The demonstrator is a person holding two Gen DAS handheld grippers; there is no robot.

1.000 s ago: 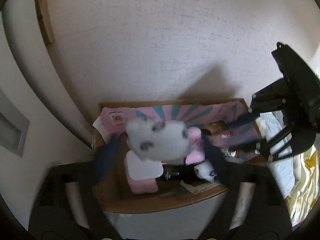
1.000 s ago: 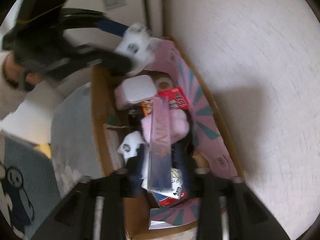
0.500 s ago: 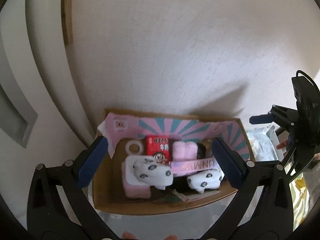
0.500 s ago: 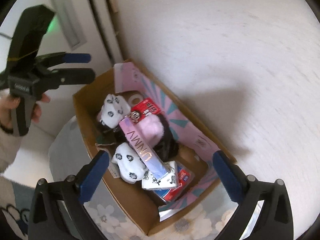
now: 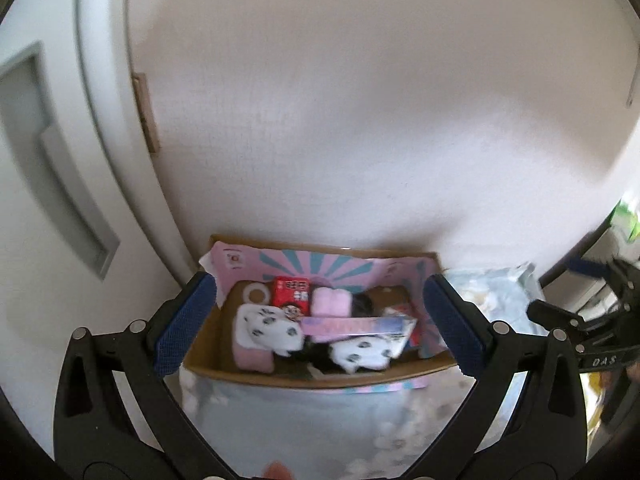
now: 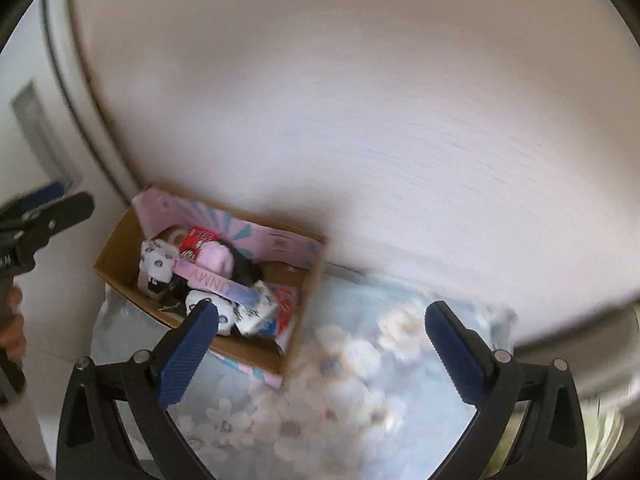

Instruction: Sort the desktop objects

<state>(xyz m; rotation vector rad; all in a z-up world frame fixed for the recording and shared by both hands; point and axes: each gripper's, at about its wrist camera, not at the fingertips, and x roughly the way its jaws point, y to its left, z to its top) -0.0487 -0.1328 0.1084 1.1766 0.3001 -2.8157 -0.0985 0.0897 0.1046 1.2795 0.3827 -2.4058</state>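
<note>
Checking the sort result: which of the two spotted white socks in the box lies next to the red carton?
The spotted sock at the box's left end; it touches the red carton. The other sock lies right, below the long pink box.

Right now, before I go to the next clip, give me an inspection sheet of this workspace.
Surface: floral blue cloth under the box.
Job's things: cardboard box holds two spotted white socks, red carton, long pink box, tape roll, pink plush.
Clutter: nothing seen outside the box.
Grippers: left tool open, empty; right tool open, empty.
Cables: nothing seen.
Surroundings: white wall behind; door frame at left.
</note>
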